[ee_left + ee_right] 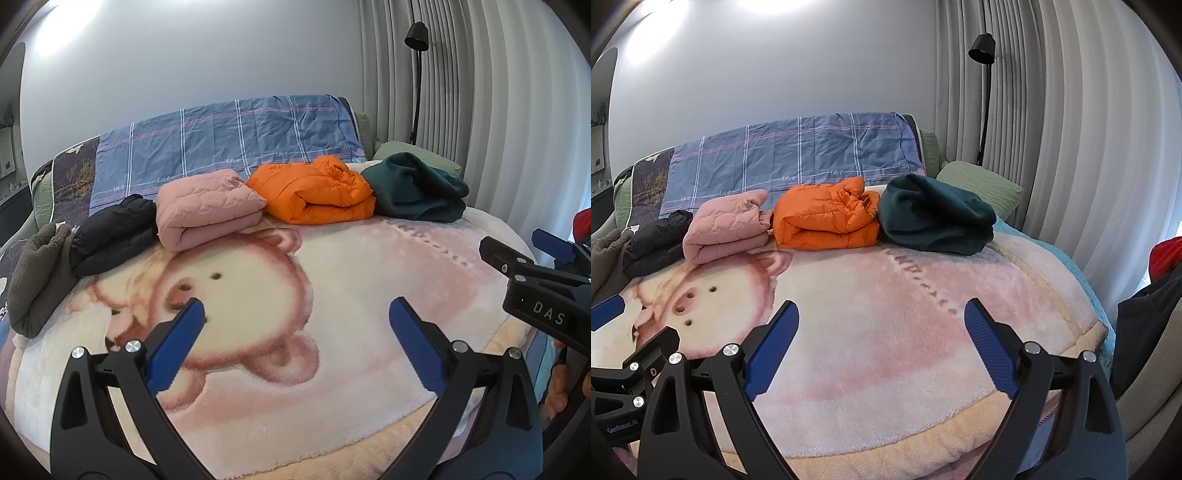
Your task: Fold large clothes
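Both the left gripper and right gripper hung wide apart, empty, above the plush bear-print blanket. Folded clothes lined its far edge: a fleecy grey piece, black jacket, quilted pink jacket, puffy orange jacket, and perhaps teal fleece.

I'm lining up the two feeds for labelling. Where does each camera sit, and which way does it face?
Left wrist: on the left gripper, looking along its open jaws over the blanket toward the headboard; the right gripper shows at right.
Right wrist: on the right gripper, jaws open, facing the same way; the left gripper's tip shows at the left edge.
Shared: pink, orange and green folded clothes in a row, and the lamp.
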Tool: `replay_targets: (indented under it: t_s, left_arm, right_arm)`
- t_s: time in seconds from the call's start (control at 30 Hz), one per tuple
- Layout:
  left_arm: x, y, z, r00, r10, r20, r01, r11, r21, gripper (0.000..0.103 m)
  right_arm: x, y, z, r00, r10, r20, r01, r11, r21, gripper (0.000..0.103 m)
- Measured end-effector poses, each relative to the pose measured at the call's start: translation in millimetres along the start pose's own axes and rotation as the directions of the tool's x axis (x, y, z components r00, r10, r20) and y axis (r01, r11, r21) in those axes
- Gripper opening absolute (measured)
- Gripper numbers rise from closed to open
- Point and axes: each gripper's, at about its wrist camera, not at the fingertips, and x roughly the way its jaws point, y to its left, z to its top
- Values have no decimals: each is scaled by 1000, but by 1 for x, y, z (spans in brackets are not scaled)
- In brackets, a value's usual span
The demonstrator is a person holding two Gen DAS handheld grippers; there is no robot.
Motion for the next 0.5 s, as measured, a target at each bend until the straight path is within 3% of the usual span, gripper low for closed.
replay_targets:
  t_s: [0.5]
  left_arm:
    - [3, 3, -4, 1000, 4, -6, -4, 1000, 1, 101]
  right_arm:
    - [6, 0, -1, 1000, 0, -17, 0, 1000, -6, 91]
